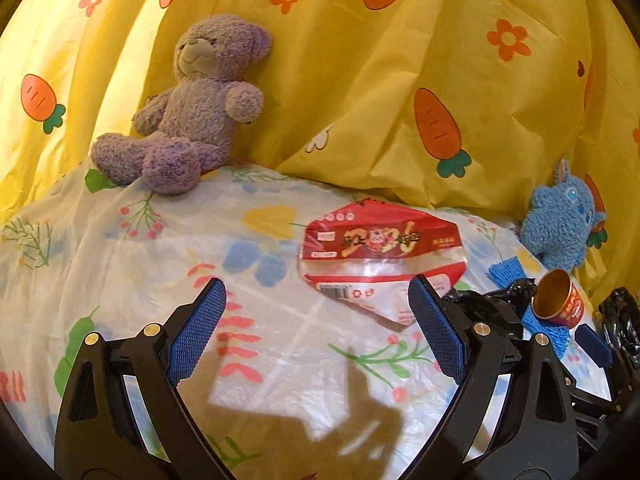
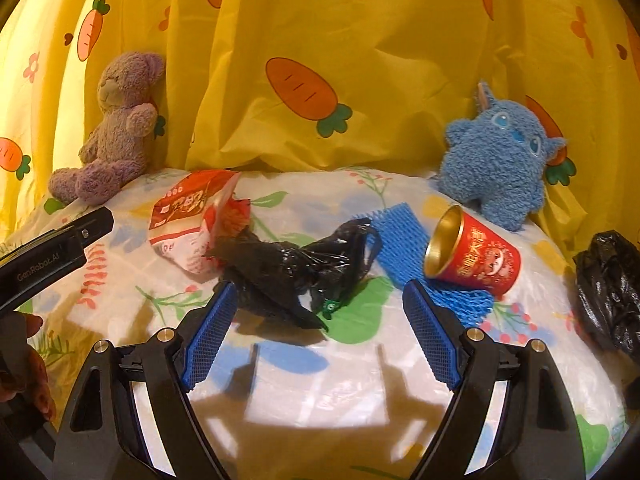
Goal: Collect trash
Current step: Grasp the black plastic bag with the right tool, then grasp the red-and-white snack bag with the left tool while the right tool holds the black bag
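My left gripper (image 1: pixel 316 320) gapes, empty, low in its frame over the floral sheet (image 1: pixel 120 264); red wrapper (image 1: pixel 380 244) just past the fingers, mid-frame. My right gripper (image 2: pixel 316 320) also wide, empty. Black bag (image 2: pixel 296 264) ahead at centre, blue foam net (image 2: pixel 400 236) beside it, red cup (image 2: pixel 476 256) tipped over, centre right.
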`<act>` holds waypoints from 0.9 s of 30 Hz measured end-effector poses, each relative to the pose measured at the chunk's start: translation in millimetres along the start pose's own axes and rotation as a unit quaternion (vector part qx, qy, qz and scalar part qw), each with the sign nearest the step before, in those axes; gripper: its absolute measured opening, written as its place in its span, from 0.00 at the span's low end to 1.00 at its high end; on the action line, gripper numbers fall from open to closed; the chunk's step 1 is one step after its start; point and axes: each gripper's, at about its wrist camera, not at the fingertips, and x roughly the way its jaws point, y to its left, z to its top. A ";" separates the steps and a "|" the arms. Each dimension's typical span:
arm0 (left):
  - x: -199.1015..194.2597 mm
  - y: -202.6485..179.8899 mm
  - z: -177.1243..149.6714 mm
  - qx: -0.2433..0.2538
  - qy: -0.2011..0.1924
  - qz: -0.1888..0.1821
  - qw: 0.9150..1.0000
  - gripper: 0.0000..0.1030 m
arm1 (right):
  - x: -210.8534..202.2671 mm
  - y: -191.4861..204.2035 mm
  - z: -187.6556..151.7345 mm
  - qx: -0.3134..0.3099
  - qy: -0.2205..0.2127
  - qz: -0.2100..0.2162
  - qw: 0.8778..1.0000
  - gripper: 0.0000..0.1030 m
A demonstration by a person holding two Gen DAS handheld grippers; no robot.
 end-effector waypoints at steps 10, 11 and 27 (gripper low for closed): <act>14.5 17.5 1.4 -0.014 0.014 0.013 1.000 0.88 | 27.5 25.0 14.1 -0.022 0.018 0.022 0.999 0.67; 14.8 16.9 1.9 -0.013 0.013 0.012 1.000 0.88 | 29.3 26.2 14.8 -0.023 0.020 0.024 0.999 0.64; 23.7 -14.0 1.9 0.035 0.022 -0.005 0.999 0.88 | 34.4 15.2 14.6 -0.020 0.044 0.036 0.998 0.03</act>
